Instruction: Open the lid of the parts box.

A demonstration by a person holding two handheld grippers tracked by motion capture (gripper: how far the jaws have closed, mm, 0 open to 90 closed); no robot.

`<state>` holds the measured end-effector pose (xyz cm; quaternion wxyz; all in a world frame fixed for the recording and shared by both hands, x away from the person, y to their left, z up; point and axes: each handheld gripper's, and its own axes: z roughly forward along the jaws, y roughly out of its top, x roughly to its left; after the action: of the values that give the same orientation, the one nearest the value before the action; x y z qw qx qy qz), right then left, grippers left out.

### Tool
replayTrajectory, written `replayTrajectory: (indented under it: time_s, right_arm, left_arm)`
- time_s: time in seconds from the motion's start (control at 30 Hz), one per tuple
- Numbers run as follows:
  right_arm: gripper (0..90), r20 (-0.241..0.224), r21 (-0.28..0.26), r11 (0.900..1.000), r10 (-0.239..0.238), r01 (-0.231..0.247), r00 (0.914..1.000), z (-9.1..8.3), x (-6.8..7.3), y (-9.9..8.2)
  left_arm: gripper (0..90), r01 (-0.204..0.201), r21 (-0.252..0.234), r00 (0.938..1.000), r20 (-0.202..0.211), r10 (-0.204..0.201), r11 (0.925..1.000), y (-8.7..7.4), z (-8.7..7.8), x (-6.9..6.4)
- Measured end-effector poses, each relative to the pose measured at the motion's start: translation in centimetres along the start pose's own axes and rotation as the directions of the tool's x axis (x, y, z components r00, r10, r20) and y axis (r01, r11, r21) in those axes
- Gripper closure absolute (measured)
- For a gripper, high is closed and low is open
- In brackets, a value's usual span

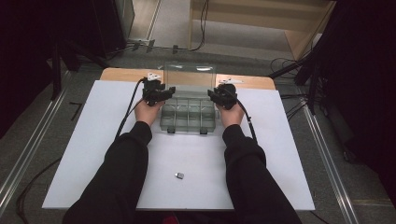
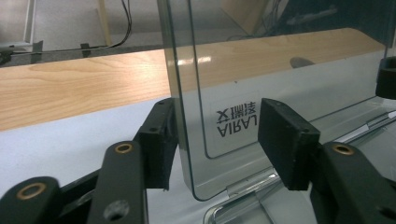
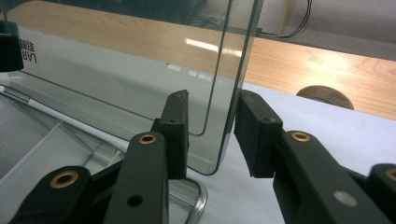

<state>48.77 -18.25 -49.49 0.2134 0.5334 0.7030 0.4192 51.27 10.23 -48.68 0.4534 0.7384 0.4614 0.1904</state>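
Observation:
A clear plastic compartment box (image 1: 188,116) stands at the far middle of the white sheet, its lid (image 1: 189,74) raised upright. My left gripper (image 1: 164,93) is at the lid's left edge and my right gripper (image 1: 215,95) at its right edge. In the left gripper view the lid's edge (image 2: 183,93) stands between the jaws, close to the left pad (image 2: 159,140) and well clear of the right pad (image 2: 285,140). In the right gripper view the lid's edge (image 3: 231,93) lies between the pads; the outer pad (image 3: 254,130) is right against it and the inner pad (image 3: 177,135) a little off.
A small metal piece (image 1: 179,176) lies on the white sheet (image 1: 84,149) between the person's forearms. The wooden tabletop (image 1: 119,73) shows behind the sheet. Cables trail from both grippers, and more run across the floor beyond the table.

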Motion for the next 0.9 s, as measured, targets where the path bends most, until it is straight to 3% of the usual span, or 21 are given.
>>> replayTrajectory:
  time_s: [0.2,0.57,0.9]
  right_arm:
    - [59.7,0.001,0.015,0.9999,0.006,-0.006,1.0000,0.3,0.1,-0.2]
    - [58.1,-0.003,0.030,0.9990,0.034,-0.034,0.9994,0.5,0.1,-0.4]
    - [54.0,-0.011,0.048,0.9978,0.047,-0.047,0.9988,0.8,0.0,-0.7]
  left_arm:
    - [43.8,0.029,0.004,0.9994,0.020,-0.029,0.9996,-0.3,0.4,0.2]
    - [43.8,0.028,0.012,0.9996,-0.004,-0.028,0.9995,-0.6,1.0,0.1]
    - [40.4,0.045,0.021,0.9988,0.016,-0.046,0.9988,-1.0,1.4,0.3]
